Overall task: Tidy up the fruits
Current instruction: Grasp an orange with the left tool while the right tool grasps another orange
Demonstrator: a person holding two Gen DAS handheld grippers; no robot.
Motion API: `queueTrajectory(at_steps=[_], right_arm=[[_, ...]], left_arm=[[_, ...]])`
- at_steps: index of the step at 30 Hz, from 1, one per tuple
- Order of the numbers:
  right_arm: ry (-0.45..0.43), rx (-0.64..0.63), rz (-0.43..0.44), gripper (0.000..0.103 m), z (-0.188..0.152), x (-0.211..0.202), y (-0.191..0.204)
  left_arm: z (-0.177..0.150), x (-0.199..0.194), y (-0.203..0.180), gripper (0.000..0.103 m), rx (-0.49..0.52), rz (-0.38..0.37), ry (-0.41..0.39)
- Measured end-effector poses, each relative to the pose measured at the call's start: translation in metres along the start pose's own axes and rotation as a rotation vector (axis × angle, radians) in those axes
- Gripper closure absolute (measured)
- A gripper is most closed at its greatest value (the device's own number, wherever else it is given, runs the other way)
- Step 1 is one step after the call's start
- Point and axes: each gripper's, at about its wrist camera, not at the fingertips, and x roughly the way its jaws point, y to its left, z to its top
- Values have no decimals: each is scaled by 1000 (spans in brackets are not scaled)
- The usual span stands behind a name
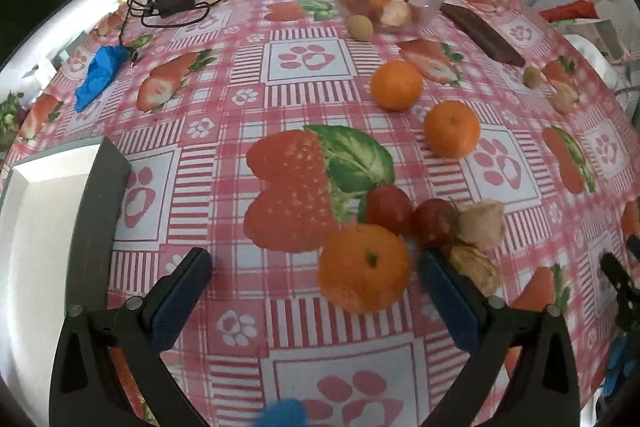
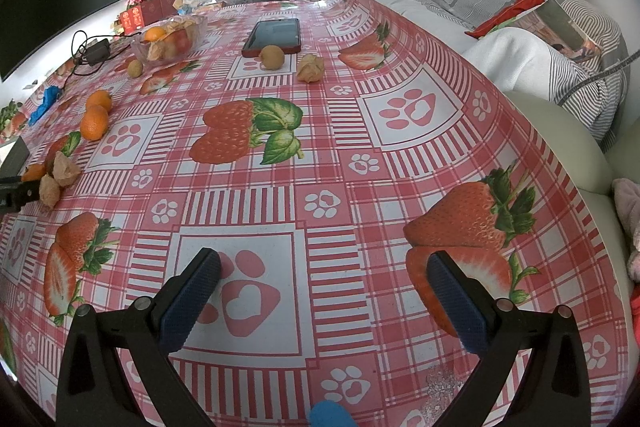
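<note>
My left gripper (image 1: 316, 267) is open low over the table, and a mandarin (image 1: 364, 269) lies between its fingers, nearer the right one. Two small red fruits (image 1: 388, 209) and two papery husked fruits (image 1: 482, 223) crowd just beyond it. Two more mandarins (image 1: 396, 85) (image 1: 452, 129) lie farther out. A clear bowl (image 1: 430, 3) at the back holds mixed fruit, with a small yellow-brown fruit (image 1: 360, 27) beside it. My right gripper (image 2: 322, 275) is open over bare tablecloth with nothing between its fingers. Ahead of it lie a round brown fruit (image 2: 272, 57) and a husked fruit (image 2: 310, 67).
A phone in a red case (image 2: 274, 37) lies near the bowl (image 2: 172, 41). A black charger with its cable (image 1: 174, 1) and a blue crumpled cloth (image 1: 98, 73) sit at the left. A white box with a dark edge (image 1: 56, 227) is at my left. A sofa (image 2: 560, 95) borders the table's right side.
</note>
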Motion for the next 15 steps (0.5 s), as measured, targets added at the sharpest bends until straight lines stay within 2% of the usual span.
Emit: queueTrajectory(at_steps=[4,8,10,13,15], right_arm=[[36,-5,-7,0,3,0,1],[167,19,-16,0,16,11,3],[214,43,39,0,24,12,9],[214,58,142,0,41,8,29],[204,46,199,0,59,10,52]], left_arm=[[-1,1,-1,0,-10,8,-35],[2,1,-2,0,-12,16,-13],[1,-1,-3,4,-7,17,-15],[-1,-5,-5,13,11,13,-29],[-1,-6,-5,14,17,13,-33]])
